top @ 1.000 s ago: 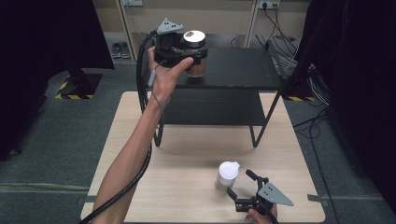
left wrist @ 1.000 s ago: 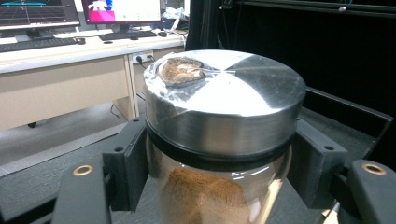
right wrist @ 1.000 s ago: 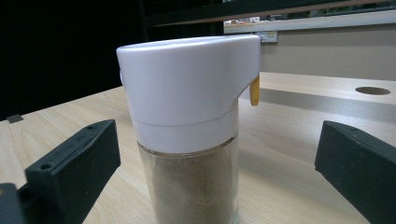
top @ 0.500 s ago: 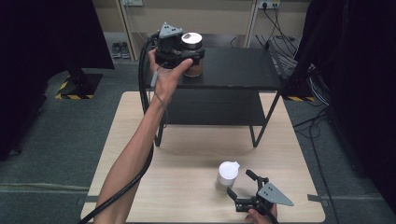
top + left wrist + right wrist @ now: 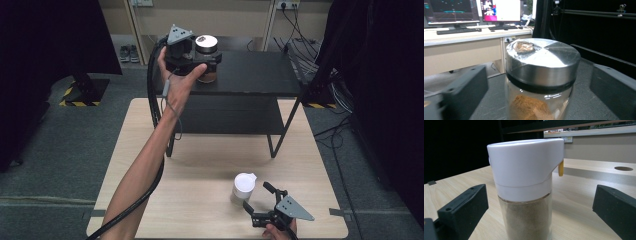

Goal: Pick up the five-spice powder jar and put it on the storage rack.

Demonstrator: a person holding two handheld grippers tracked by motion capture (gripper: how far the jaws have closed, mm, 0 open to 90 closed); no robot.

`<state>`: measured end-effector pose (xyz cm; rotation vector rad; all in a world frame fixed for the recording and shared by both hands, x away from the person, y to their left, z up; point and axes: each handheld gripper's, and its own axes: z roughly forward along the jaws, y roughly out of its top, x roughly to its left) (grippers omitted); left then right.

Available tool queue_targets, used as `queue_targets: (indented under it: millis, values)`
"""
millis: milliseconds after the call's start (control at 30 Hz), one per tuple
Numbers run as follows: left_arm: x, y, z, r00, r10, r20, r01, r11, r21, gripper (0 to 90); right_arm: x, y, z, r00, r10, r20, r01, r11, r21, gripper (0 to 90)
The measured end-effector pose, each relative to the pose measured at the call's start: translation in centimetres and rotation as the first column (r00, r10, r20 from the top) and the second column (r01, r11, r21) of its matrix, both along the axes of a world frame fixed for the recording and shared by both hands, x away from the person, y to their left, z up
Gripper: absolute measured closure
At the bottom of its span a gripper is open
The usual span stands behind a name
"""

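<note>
Overhead, in the high view, the left tongs are raised to the black shelf at the far end of the tabletop. A glass jar with a metal lid stands upright on the shelf top, directly ahead of these tongs. The right tongs rest low at the near edge, with a white-capped shaker standing upright just beyond their tips. Each hand is therefore nearest its own container; the two containers are well apart.

Left gripper view: the jar stands between the spread jaws, its long axis vertical and crosswise to the jaw line. Gaps show on both sides, so nothing is pinched. Brown powder fills the lower part.

Right gripper view: the shaker stands centred between the spread jaws, upright, clear of both. Its spout points toward the right of this view. Judgement: either pair of tongs needs only to press inward to grip.
</note>
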<state>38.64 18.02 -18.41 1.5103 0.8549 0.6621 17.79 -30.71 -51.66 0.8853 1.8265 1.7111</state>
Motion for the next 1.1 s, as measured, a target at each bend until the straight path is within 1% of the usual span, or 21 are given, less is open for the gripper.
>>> queue_targets:
  millis: [167,300,400,500,567,767,867,1100]
  values:
    - [-0.6,0.4,-0.8,0.9999,-0.011,0.012,0.012,0.9995,-0.029,0.0,0.0,0.0,0.0,1.0000,-0.001,0.000,0.001,1.000,0.001,0.4]
    - [-1.2,0.4,-1.4,0.9994,-0.021,0.026,0.022,0.9992,-0.032,0.0,0.0,0.0,0.0,1.0000,-0.001,0.000,0.001,1.000,0.001,0.4]
    - [-1.8,0.6,-2.0,0.9986,-0.039,0.035,0.040,0.9980,-0.048,0.1,0.0,0.0,0.0,1.0000,-0.002,0.000,0.002,1.000,0.001,0.4]
    - [-2.4,0.7,-2.4,0.9980,-0.043,0.047,0.045,0.9975,-0.054,0.1,0.0,0.0,0.0,1.0000,0.000,0.000,0.000,1.000,0.000,0.4]
    - [-2.7,0.9,-2.5,0.9977,-0.048,0.047,0.051,0.9972,-0.056,0.1,0.0,0.0,0.0,1.0000,-0.001,-0.001,0.001,1.000,0.001,0.4]
    - [-4.2,1.4,-2.9,0.9959,-0.059,0.068,0.063,0.9965,-0.055,0.1,0.0,0.0,0.0,1.0000,-0.001,-0.001,0.001,1.000,0.000,0.4]
    - [-5.0,1.5,-3.3,0.9952,-0.057,0.079,0.060,0.9973,-0.042,0.1,0.0,0.0,0.0,1.0000,-0.001,0.002,0.001,1.000,-0.001,0.4]
    - [-6.1,1.9,-5.0,0.9927,-0.075,0.094,0.080,0.9956,-0.049,0.1,0.0,0.0,0.0,1.0000,-0.002,0.000,0.002,1.000,0.000,0.4]
